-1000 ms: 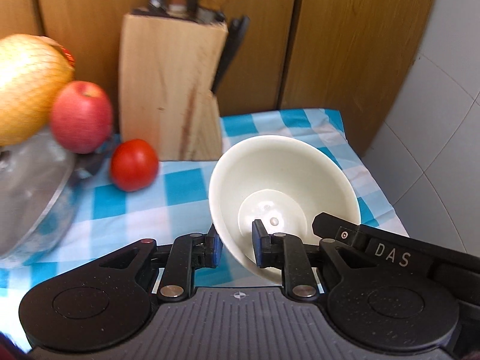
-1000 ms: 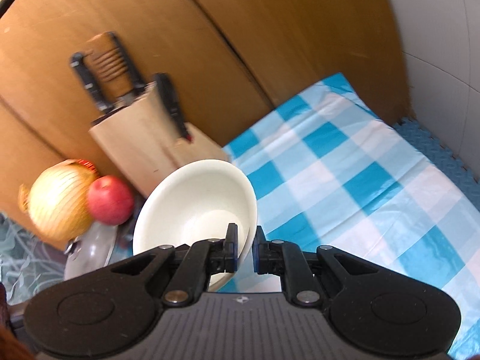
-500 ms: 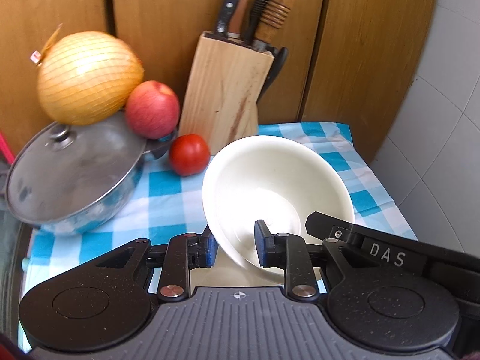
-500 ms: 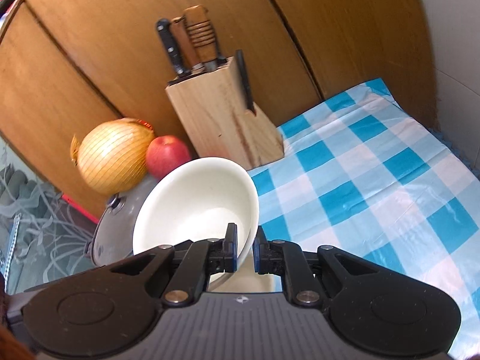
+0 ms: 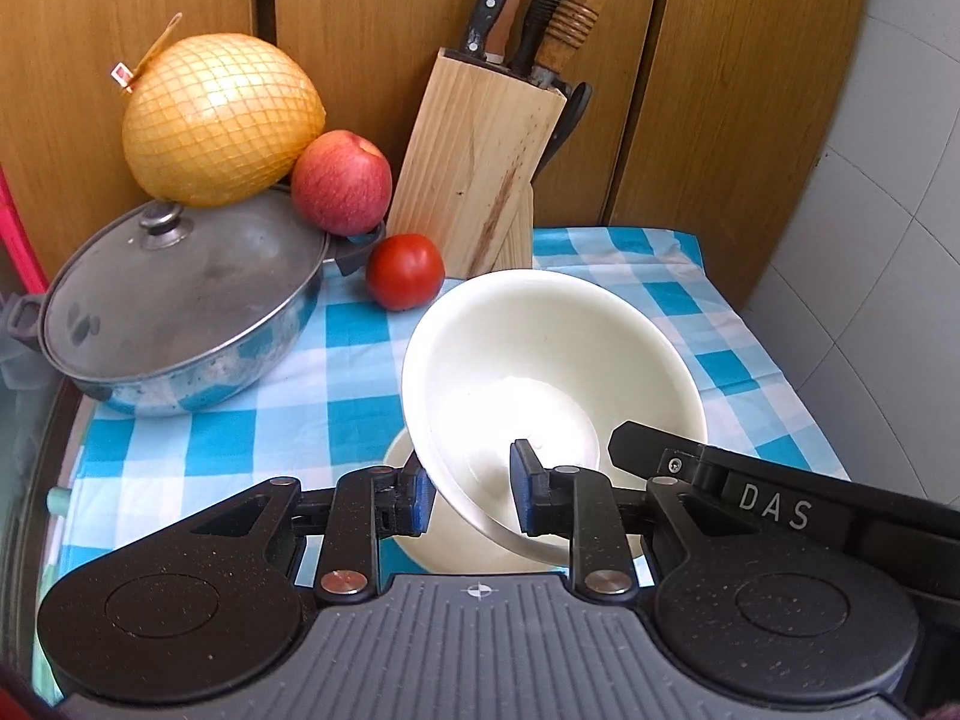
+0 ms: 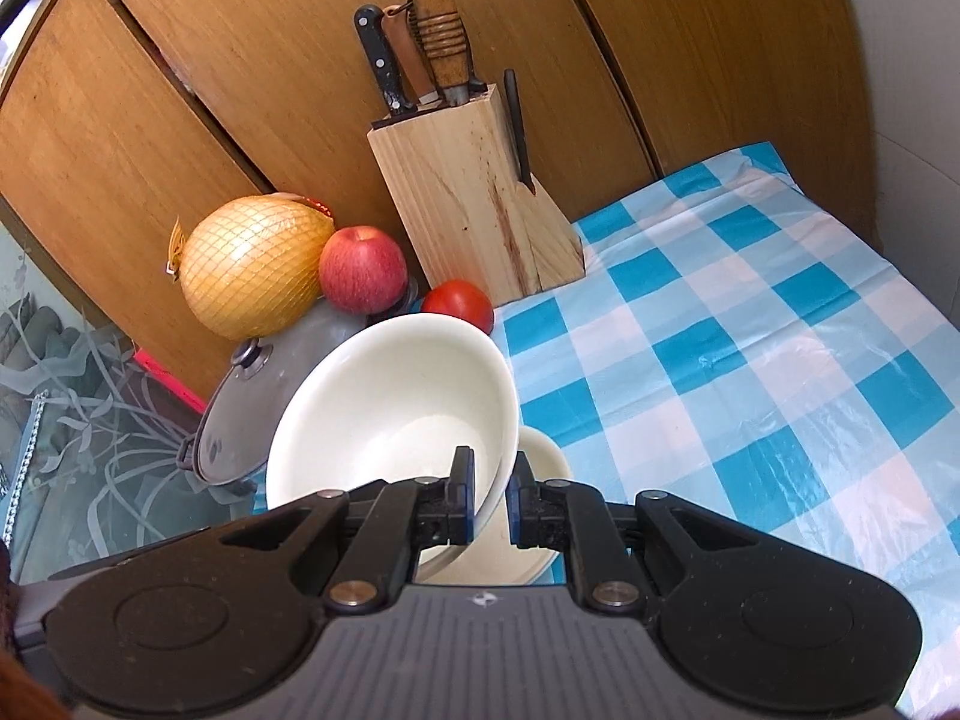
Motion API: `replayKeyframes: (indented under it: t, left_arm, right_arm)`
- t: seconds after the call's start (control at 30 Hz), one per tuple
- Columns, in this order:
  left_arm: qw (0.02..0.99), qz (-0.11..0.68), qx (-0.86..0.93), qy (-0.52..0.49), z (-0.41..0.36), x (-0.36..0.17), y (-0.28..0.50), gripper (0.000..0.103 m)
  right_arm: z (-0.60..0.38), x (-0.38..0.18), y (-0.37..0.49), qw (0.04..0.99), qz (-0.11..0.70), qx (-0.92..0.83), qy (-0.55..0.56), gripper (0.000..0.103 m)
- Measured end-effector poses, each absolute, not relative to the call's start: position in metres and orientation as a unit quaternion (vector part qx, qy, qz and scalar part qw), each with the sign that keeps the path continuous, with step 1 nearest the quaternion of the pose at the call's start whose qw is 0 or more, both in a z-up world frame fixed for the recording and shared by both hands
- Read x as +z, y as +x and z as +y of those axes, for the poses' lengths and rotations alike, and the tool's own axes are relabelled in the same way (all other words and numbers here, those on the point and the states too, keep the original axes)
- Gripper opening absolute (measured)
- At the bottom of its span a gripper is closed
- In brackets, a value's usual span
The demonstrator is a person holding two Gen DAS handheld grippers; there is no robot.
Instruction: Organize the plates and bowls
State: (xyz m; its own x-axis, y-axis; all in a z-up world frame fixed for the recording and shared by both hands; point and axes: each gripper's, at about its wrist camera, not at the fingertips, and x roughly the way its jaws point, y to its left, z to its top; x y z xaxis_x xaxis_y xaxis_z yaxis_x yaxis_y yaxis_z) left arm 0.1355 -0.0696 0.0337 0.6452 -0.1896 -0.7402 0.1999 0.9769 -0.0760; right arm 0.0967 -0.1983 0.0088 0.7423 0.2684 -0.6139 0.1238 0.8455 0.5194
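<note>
Both grippers, left (image 5: 467,495) and right (image 6: 487,495), clench one bowl (image 5: 549,372); a plate (image 6: 540,462) has come beneath it, so stacking looks close.

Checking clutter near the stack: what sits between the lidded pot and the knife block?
A tomato and, behind it, an apple; clearest in the left wrist view.
</note>
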Motion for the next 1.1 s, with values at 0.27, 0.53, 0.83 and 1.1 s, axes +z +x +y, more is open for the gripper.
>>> replayKeyframes:
  t: [0.27, 0.53, 0.83, 1.1]
  left_arm:
    - [0.906, 0.408, -0.110, 0.006, -0.067, 0.033, 0.127, 0.032]
    - [0.904, 0.415, -0.106, 0.005, -0.065, 0.028, 0.119, 0.033]
    - [0.905, 0.418, -0.083, 0.006, -0.062, 0.033, 0.109, 0.032]
    - [0.904, 0.414, -0.104, 0.010, -0.058, 0.027, 0.118, 0.033]
  right_arm:
    - [-0.195, 0.009, 0.090, 0.892, 0.360, 0.043, 0.272, 0.013]
    - [-0.192, 0.004, 0.084, 0.887, 0.369, 0.049, 0.273, 0.014]
    - [-0.188, 0.006, 0.078, 0.886, 0.367, 0.064, 0.278, 0.013]
    - [-0.183, 0.003, 0.086, 0.886, 0.373, 0.052, 0.270, 0.014]
